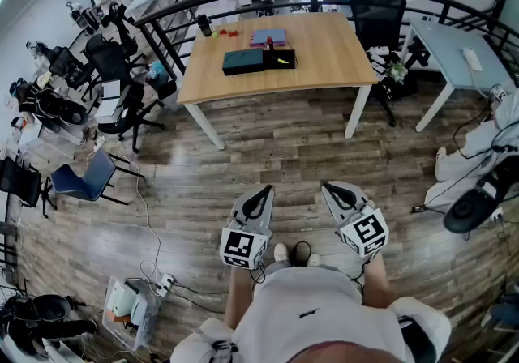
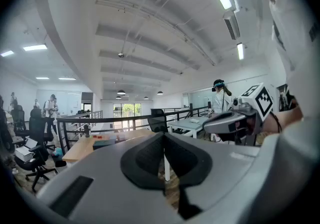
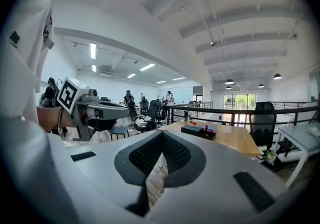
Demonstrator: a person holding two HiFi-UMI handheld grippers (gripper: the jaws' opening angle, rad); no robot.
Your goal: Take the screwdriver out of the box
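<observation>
The left gripper and right gripper are both shut tight and empty, side by side above the wooden floor. The step in hand looks like the approach: walk to the near edge of the table, face the box squarely, and open one pair of jaws only when over it. The dark box lies open about mid-table, well ahead. A yellow-green streak in its right half is probably the screwdriver.
</observation>
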